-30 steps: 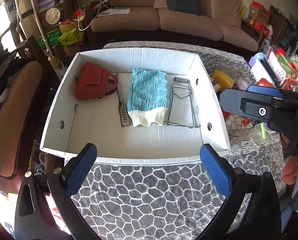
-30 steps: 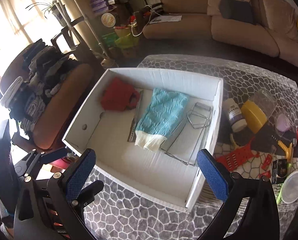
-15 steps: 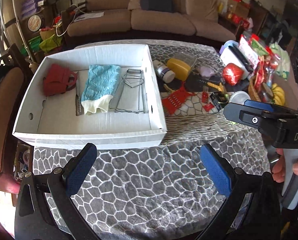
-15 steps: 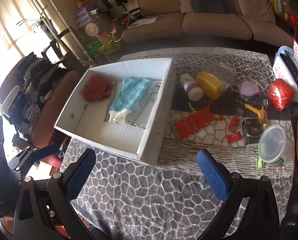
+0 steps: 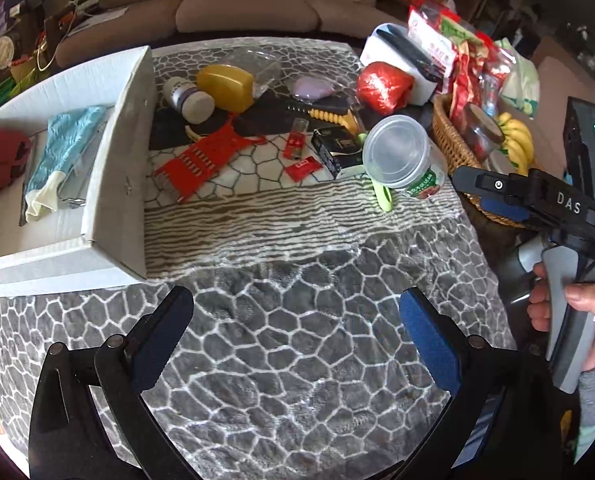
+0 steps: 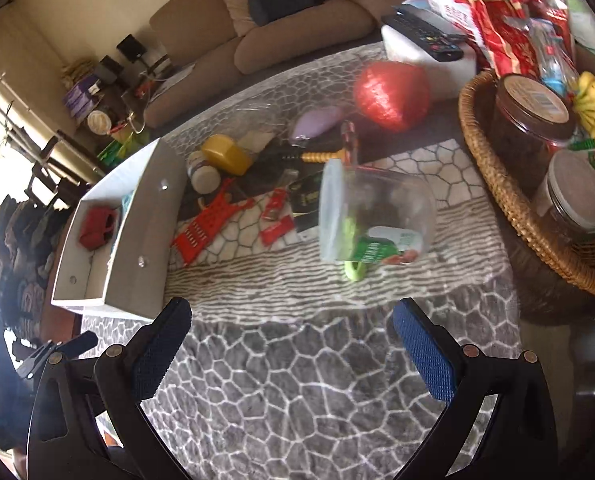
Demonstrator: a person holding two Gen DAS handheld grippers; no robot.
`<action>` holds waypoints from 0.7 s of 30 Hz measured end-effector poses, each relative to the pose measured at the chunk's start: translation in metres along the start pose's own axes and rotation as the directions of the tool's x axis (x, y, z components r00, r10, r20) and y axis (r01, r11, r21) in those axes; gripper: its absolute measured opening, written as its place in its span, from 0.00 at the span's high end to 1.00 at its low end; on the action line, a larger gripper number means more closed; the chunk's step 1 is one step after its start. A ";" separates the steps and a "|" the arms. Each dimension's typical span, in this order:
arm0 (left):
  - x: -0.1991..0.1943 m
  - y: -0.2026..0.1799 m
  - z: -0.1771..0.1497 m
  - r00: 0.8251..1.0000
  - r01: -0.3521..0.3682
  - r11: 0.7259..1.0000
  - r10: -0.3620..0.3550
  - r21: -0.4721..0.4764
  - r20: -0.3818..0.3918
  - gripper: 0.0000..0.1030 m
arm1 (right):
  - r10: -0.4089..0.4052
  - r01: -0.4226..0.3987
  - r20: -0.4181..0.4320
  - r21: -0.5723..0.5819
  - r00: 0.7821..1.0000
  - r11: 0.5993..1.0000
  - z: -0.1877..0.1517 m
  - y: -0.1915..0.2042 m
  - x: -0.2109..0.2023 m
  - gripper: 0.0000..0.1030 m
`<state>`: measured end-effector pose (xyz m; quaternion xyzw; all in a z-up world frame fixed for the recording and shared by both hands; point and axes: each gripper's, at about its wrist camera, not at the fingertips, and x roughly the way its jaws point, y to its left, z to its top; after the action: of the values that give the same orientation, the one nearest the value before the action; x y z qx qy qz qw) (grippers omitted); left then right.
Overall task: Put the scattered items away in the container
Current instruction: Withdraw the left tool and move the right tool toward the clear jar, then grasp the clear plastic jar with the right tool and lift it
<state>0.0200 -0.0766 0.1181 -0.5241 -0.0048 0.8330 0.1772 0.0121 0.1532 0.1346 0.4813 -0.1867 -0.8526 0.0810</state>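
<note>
A white cardboard box (image 5: 109,152) stands at the left of the table, holding a red pouch (image 5: 1,160), a blue knit piece (image 5: 63,144) and a wire rack. To its right lie scattered items: a white pill bottle (image 5: 187,98), a yellow container (image 5: 225,86), a red plastic tool (image 5: 201,160), a black box (image 5: 335,148) and a clear lidded tub (image 5: 399,156). My left gripper (image 5: 295,340) is open over bare cloth. My right gripper (image 6: 293,350) is open, a short way in front of the clear tub (image 6: 373,216). It also shows at the right (image 5: 477,190), held by a hand.
A wicker basket (image 6: 505,200) with jars and bananas (image 5: 515,140) sits at the table's right edge. A red foil ball (image 6: 391,94), snack bags and a remote on a white box (image 6: 429,48) lie behind. A sofa (image 5: 245,12) stands beyond the table.
Both views have swung right, away from the box and toward the scattered items. The box has slid to the left edge. The right gripper has come closer to the clear tub. Both grippers stay open.
</note>
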 end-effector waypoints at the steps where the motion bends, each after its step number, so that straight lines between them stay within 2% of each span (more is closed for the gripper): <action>1: 0.008 -0.003 0.000 1.000 0.008 1.000 -0.008 -0.004 -0.002 0.00 | -0.002 0.002 0.005 0.021 1.000 1.000 0.001 -0.010 0.003 0.00; 5: 0.041 -0.015 0.005 1.000 0.018 1.000 -0.018 0.007 -0.008 0.00 | -0.004 0.000 0.043 0.094 0.999 0.996 0.005 -0.042 0.018 0.00; 9: 0.068 -0.029 0.021 1.000 0.022 0.999 -0.023 0.038 0.008 0.00 | 0.034 -0.043 0.068 0.146 0.997 0.988 0.009 -0.060 0.035 0.00; 18: 0.123 -0.073 0.055 0.999 0.024 0.989 -0.029 0.145 0.031 0.00 | 0.143 -0.183 0.178 0.236 0.974 0.954 0.025 -0.084 0.052 0.00; 21: 0.135 -0.082 0.060 0.999 0.031 0.986 -0.037 0.166 0.030 0.00 | 0.209 -0.249 0.177 0.248 0.962 0.936 0.030 -0.084 0.057 0.00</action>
<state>-0.0610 0.0516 0.0431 -0.4938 0.0524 0.8358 0.2340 -0.0398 0.2197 0.0698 0.3983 -0.3606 -0.8374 0.1004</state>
